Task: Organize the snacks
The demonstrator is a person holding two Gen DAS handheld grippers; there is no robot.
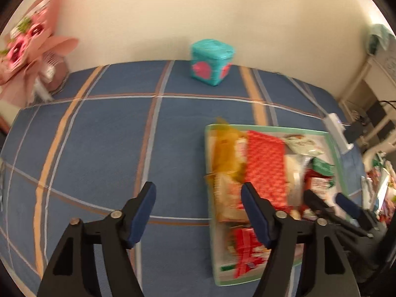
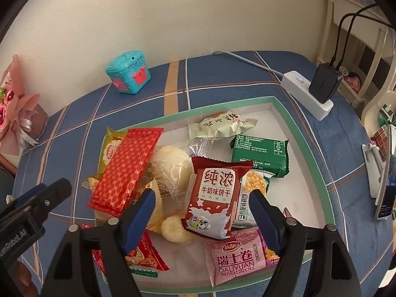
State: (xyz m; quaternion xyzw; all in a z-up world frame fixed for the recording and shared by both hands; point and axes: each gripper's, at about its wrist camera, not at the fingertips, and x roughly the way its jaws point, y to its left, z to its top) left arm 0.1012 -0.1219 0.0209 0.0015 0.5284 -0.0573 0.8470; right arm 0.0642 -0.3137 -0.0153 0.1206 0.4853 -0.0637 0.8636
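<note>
Blue plaid tablecloth (image 1: pixel 99 148) under cream wall, teal box (image 2: pixel 128 73) at upper left of right wrist view. Green-rimmed tray (image 2: pixel 309 148) fills frame centre, snack packets piled inside. Right gripper (image 2: pixel 201 216) jaws wide, hovering over dark red milk biscuit packet (image 2: pixel 214 198), nothing gripped. Left gripper (image 1: pixel 198 212) jaws wide, empty, at tray's left edge.

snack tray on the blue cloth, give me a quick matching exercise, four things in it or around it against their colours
Things:
1. Swiss roll packet
2. milk biscuit packet
3. box by the wall
4. power strip

Colours:
A. white
B. pink
C. teal
D. dark red

Pairs: 1-B, 2-D, 3-C, 4-A
</note>
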